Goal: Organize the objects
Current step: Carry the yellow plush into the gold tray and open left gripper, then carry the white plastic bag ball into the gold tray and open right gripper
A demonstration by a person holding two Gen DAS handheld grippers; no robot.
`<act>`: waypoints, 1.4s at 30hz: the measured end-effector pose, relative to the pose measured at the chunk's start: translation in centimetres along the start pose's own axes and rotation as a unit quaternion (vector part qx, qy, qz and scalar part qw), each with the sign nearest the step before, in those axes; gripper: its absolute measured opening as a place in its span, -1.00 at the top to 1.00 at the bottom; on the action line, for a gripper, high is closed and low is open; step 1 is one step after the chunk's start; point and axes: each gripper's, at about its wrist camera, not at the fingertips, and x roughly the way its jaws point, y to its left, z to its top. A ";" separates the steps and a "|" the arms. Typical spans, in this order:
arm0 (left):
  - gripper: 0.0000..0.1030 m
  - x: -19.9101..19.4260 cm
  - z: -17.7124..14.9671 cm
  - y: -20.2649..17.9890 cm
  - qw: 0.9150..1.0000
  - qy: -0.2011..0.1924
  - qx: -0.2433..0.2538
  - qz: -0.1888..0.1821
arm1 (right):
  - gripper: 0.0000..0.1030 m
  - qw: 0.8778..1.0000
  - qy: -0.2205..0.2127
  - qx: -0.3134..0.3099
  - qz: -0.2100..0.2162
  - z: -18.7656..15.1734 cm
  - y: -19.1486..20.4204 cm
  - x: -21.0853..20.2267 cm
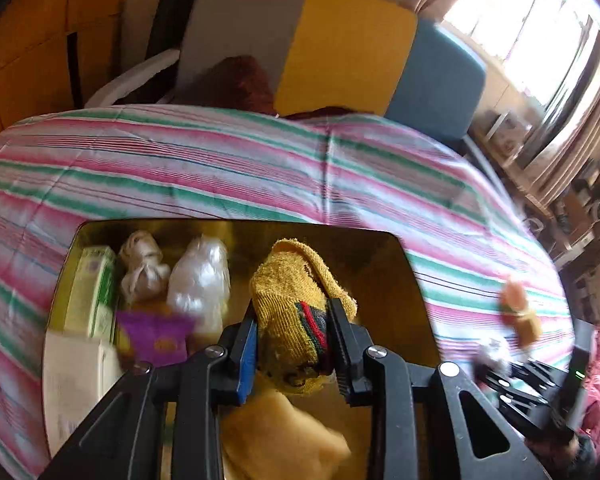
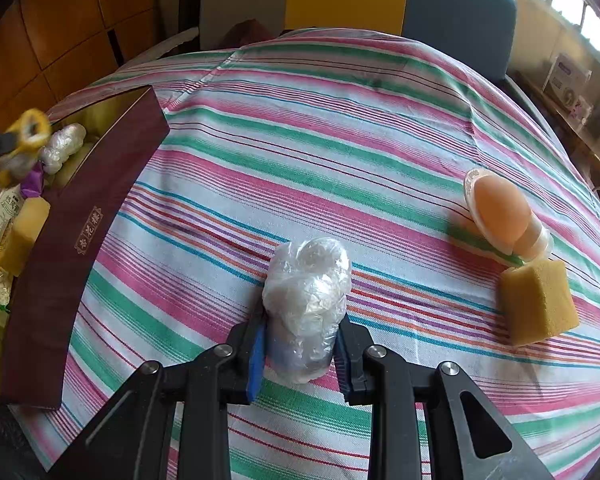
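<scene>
**Both tongs loaded: cloth over the box, bag on the bench**

The left tongs (image 1: pixel 294 354) have a rolled yellow cloth (image 1: pixel 296 304) with a red and green stripe between the pads, which press its sides; the cloth stands up beyond the tips. The tongs hang over the open box (image 1: pixel 416 280), whose gold lining shows around them. Just below the tongs, nearest the camera, lies a yellow sponge (image 1: pixel 280 432). To the left of the tongs, inside the box, sit a purple packet (image 1: pixel 156 332), a clear plastic bundle (image 1: pixel 198 280), a knotted white bundle (image 1: pixel 142 266), a green carton (image 1: pixel 94 288) and a white carton (image 1: pixel 76 380). Beyond the box the striped cloth of the bench (image 1: pixel 220 160) runs to a grey, yellow and blue sofa (image 1: pixel 340 48).

The right tongs (image 2: pixel 300 354) are closed snugly on a crumpled clear bag (image 2: pixel 306 300), which rests on the bench between the pads. To the right of these tongs lies a second sponge (image 2: pixel 538 306), and just beyond it, touching, a peach oval brush (image 2: pixel 500 212). Far to the left, the box's maroon wall is seen from outside.
</scene>
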 end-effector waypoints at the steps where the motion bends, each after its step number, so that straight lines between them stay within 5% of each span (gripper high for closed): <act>1: 0.32 0.7 0.3 0.1 1.000 0.004 0.000 0.006 | 0.44 1.000 0.000 0.001 0.001 0.0 0.0 0.0; 4: 0.22 3.4 1.1 0.8 0.998 0.030 -0.002 0.047 | 0.44 1.000 0.000 0.004 0.003 0.0 -0.1 0.0; 7: 0.13 3.6 1.0 1.7 0.998 0.035 -0.027 0.037 | 0.44 1.000 0.000 0.005 0.005 0.1 -0.2 0.0; 22: 0.02 -6.5 -4.0 -1.0 0.992 -0.070 0.056 0.086 | 0.41 1.000 -0.003 0.018 0.008 0.3 -0.3 0.0; 33: 0.02 -10.8 -9.7 -2.2 0.985 -0.098 0.083 0.118 | 0.41 1.000 -0.019 -0.002 -0.007 0.3 0.9 -0.1; 42: 0.02 -11.9 -11.1 -2.2 0.982 -0.106 0.095 0.122 | 0.43 0.999 -0.031 0.000 -0.018 0.1 1.2 -0.1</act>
